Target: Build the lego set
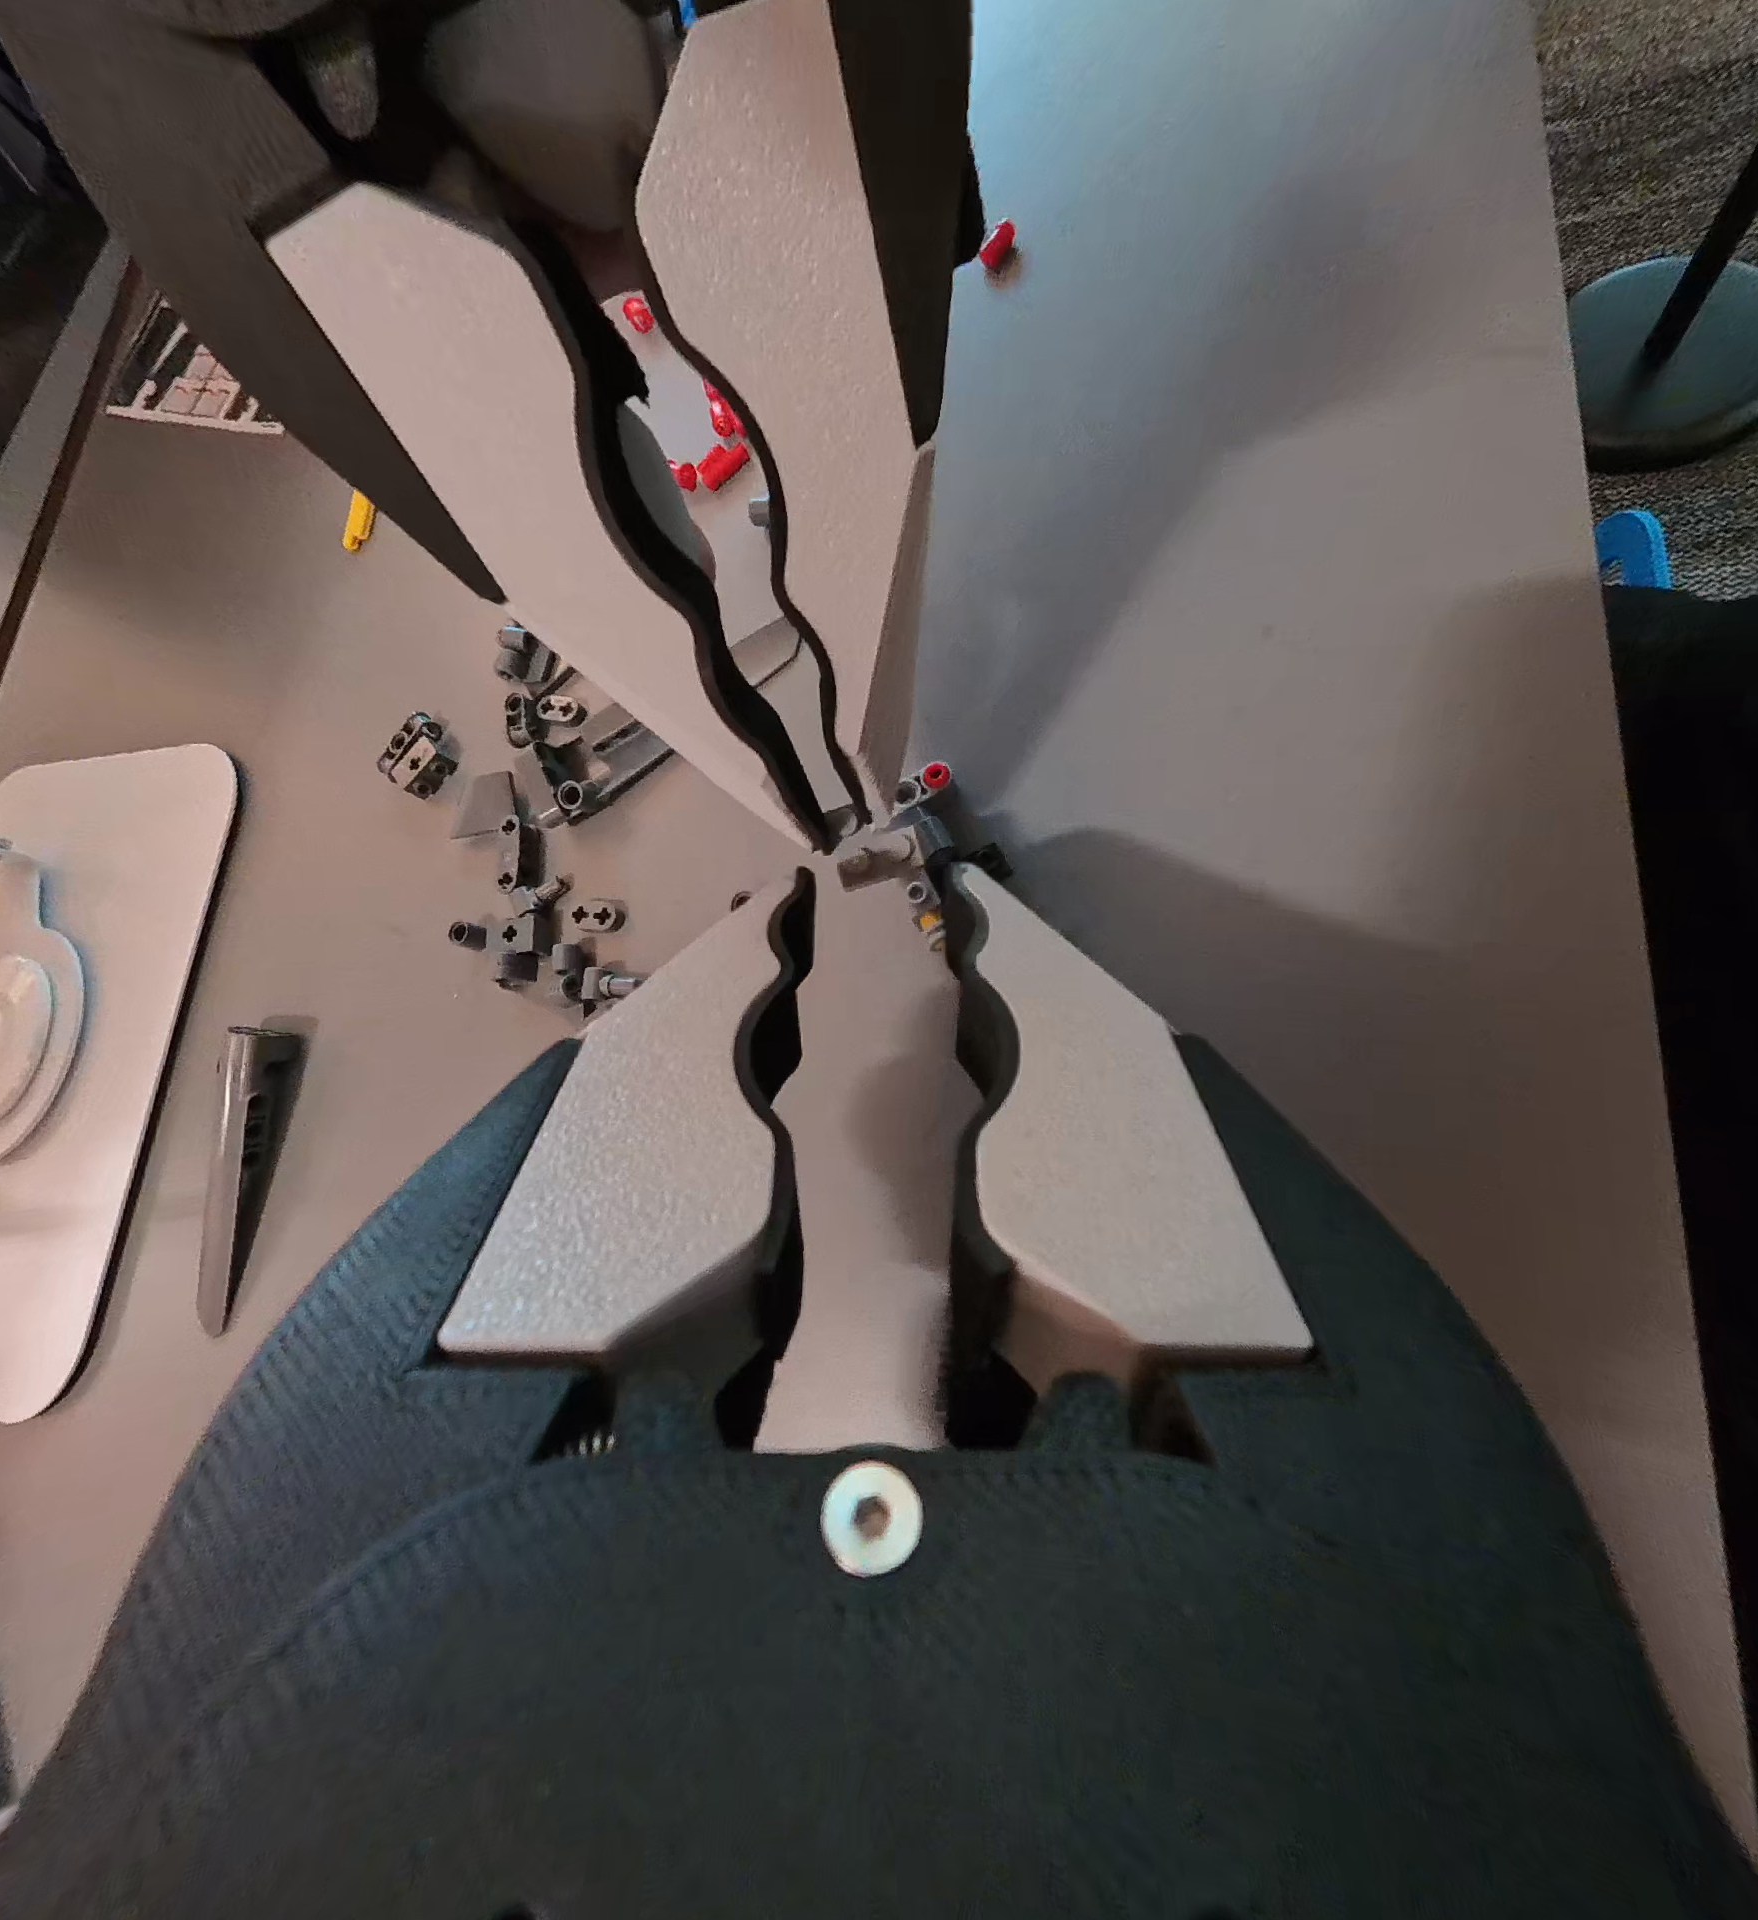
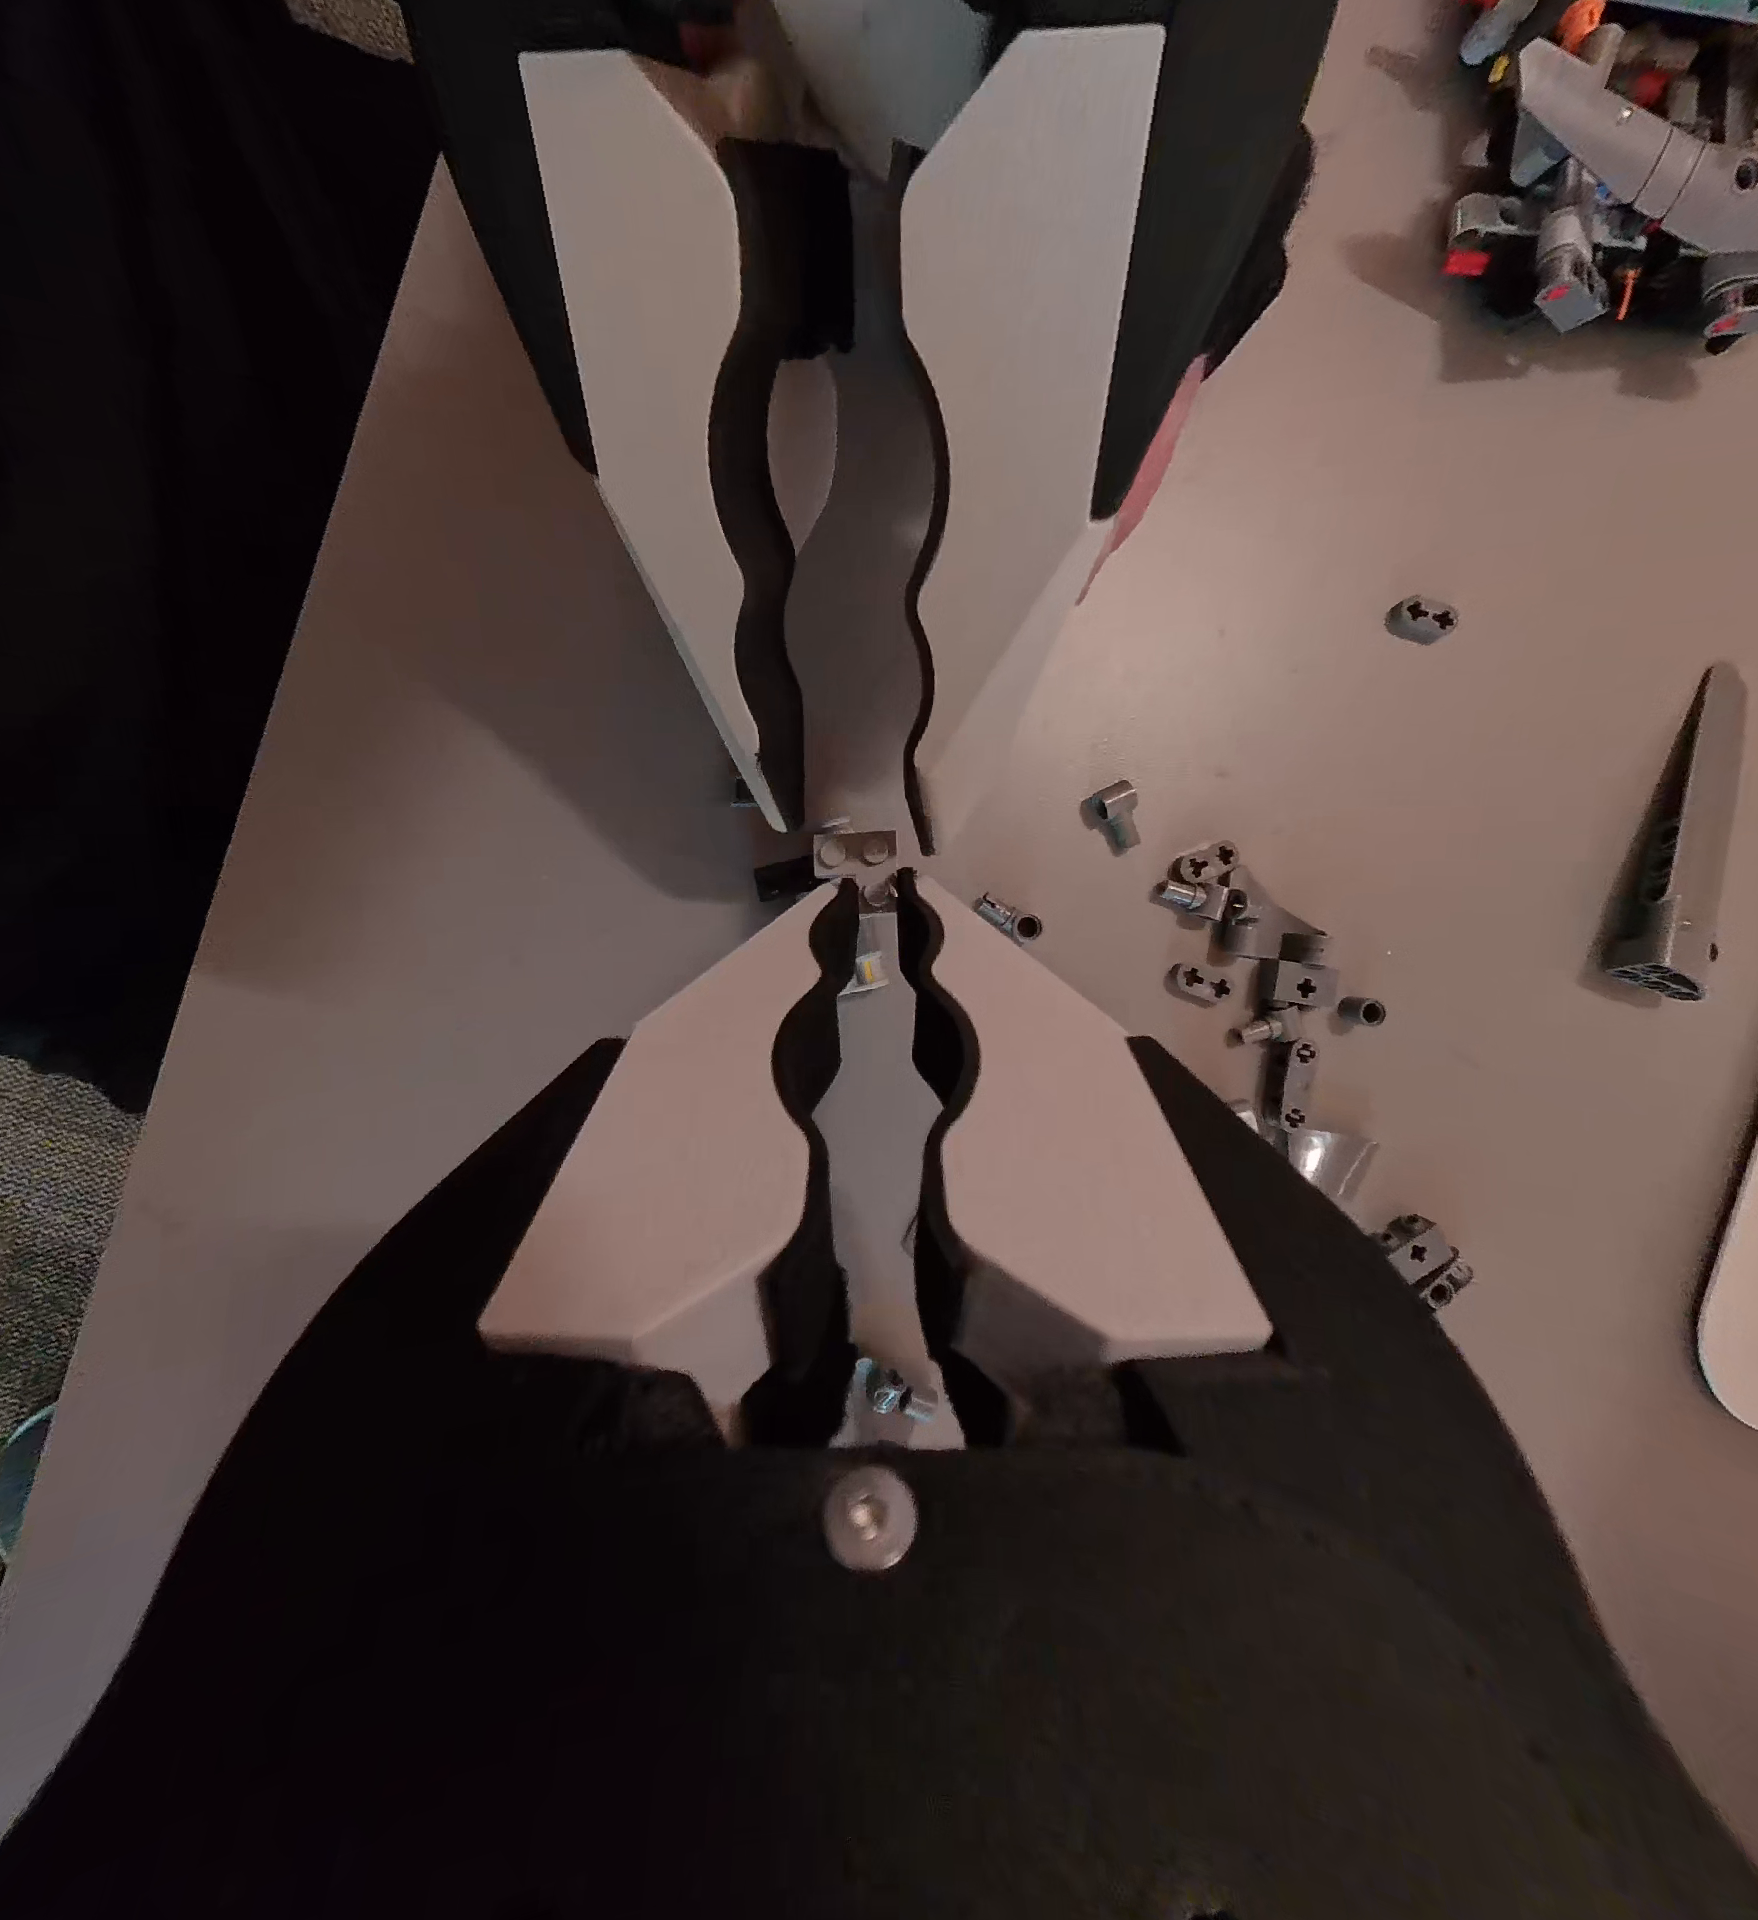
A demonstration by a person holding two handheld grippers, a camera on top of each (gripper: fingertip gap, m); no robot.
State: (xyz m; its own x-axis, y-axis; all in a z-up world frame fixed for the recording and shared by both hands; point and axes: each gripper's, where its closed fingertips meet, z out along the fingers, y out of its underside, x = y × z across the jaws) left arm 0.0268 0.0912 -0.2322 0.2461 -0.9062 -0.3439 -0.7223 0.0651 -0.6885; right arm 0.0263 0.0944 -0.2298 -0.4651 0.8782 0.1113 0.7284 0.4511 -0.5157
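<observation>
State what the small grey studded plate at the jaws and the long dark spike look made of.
Studded plate: looks like moulded plastic, matte grey, crisp round studs. Dark spike: probably plastic too, darker grey, slight sheen, with moulded holes at its wide end.

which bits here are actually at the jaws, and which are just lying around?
At the jaws: small grey brick assembly, pinched by the right gripper; left gripper open, close to it.
Lying about: loose grey connectors, dark tapered piece, red pins, part-built model.
</observation>
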